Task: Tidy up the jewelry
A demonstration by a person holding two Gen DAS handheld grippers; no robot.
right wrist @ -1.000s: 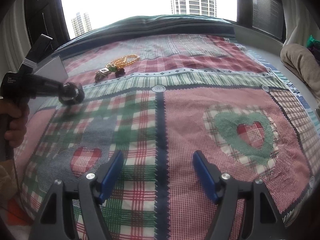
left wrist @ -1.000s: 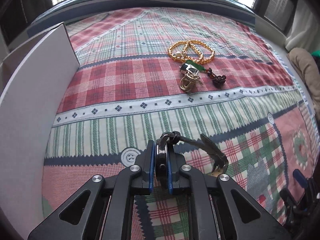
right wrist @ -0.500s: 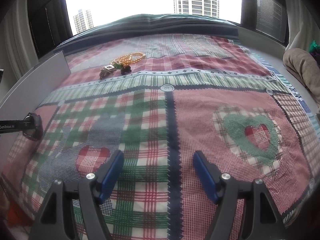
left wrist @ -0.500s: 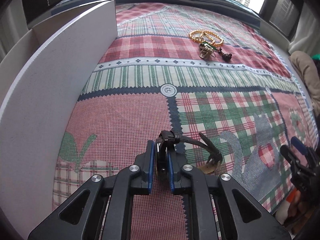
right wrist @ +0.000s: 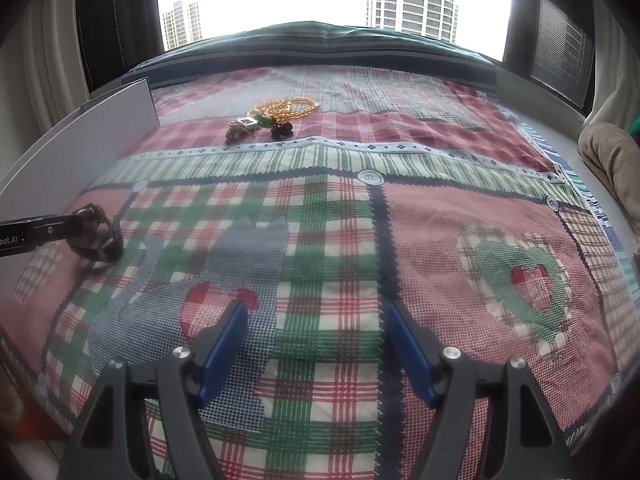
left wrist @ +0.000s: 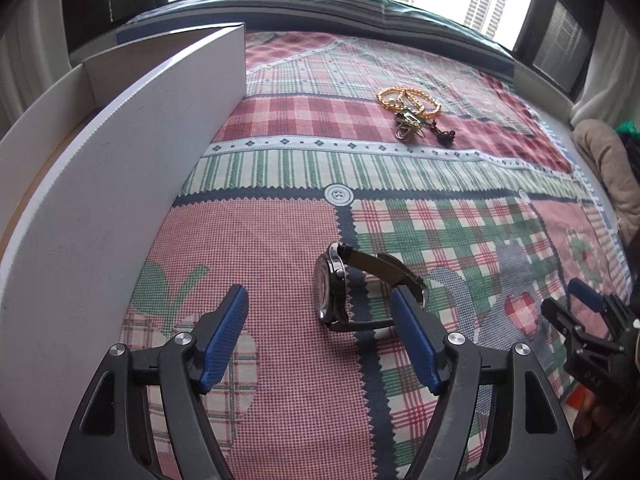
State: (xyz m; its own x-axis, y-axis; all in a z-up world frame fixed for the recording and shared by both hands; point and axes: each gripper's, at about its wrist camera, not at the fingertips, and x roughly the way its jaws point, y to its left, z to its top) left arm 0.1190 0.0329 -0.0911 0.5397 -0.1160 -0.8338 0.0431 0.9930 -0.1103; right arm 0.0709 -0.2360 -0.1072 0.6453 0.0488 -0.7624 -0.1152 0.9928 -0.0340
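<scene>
The left gripper (left wrist: 320,324) is opening, its jaws apart around the watch (left wrist: 334,286), which stands on edge on the quilt (left wrist: 260,240) and may topple; the right gripper (right wrist: 316,340) gapes empty; farther off, the tangled bead necklace (left wrist: 408,98) could snag its neighbours when lifted

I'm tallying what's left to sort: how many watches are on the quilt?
1. The watch stands on its edge on the quilt, between the left gripper's opening fingers. None shows in the jewelry pile, though that tangle could hide something.

White box wall (left wrist: 120,208) blocks left; quilt (left wrist: 440,216) open.
</scene>
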